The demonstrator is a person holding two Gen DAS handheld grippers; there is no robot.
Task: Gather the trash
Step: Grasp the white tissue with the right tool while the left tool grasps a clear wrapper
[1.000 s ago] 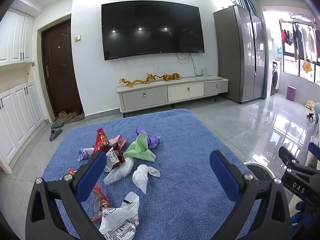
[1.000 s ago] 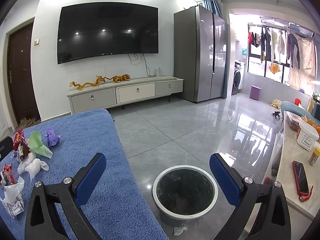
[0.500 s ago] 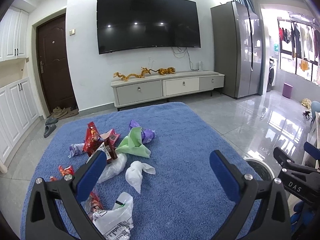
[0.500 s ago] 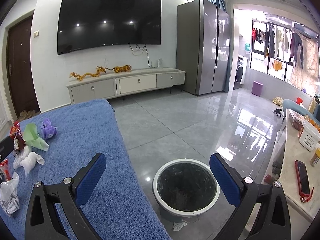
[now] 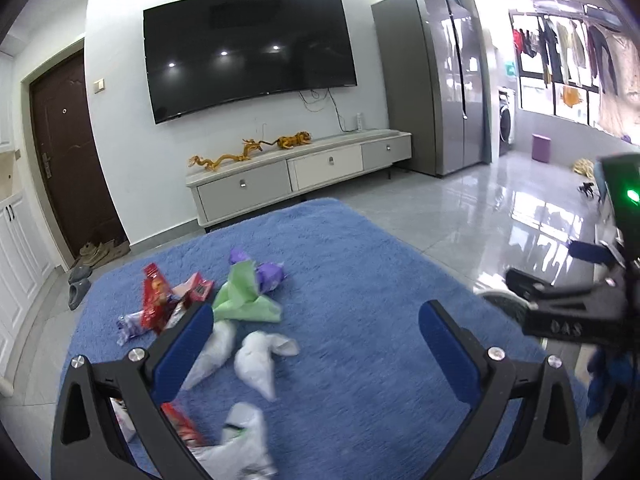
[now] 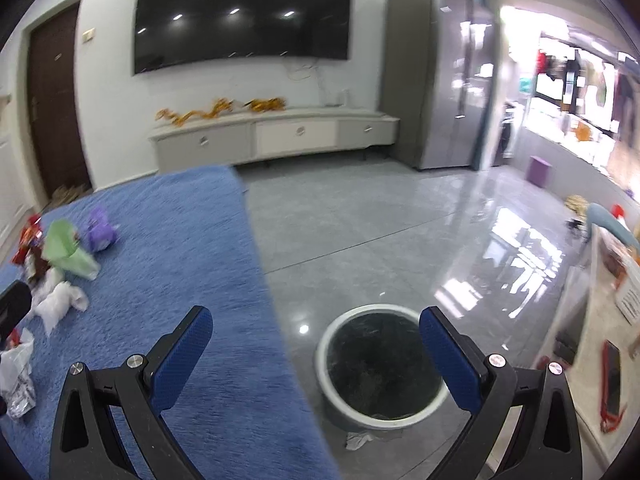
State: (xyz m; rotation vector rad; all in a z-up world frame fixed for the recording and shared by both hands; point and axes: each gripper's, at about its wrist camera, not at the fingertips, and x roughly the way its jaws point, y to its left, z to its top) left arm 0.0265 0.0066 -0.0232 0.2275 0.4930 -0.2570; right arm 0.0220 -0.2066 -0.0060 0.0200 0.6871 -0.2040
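Trash lies scattered on a blue rug [image 5: 360, 280]: a green wrapper [image 5: 244, 296], a purple wrapper [image 5: 270, 274], red snack packets [image 5: 156, 300], white crumpled bags [image 5: 258, 360] and a printed white bag [image 5: 240, 448]. My left gripper [image 5: 316, 352] is open and empty above the rug, near the white bags. My right gripper [image 6: 316, 352] is open and empty above a round white-rimmed bin with a black liner [image 6: 380, 364] on the tile floor beside the rug [image 6: 160, 280]. The trash pile shows at the left in the right wrist view [image 6: 60, 264].
A TV cabinet [image 5: 300, 176] stands at the far wall under a wall TV. A grey fridge [image 5: 432, 92] is at the right. A counter with a phone [image 6: 610, 384] lies at the far right. A scrap [image 6: 360, 440] lies in front of the bin. Slippers [image 5: 78, 292] lie by the door.
Both grippers have swung and moved; the views are blurred. The left view has shifted so the trash sits more central. The right gripper has moved closer over the bin. Both stay open.
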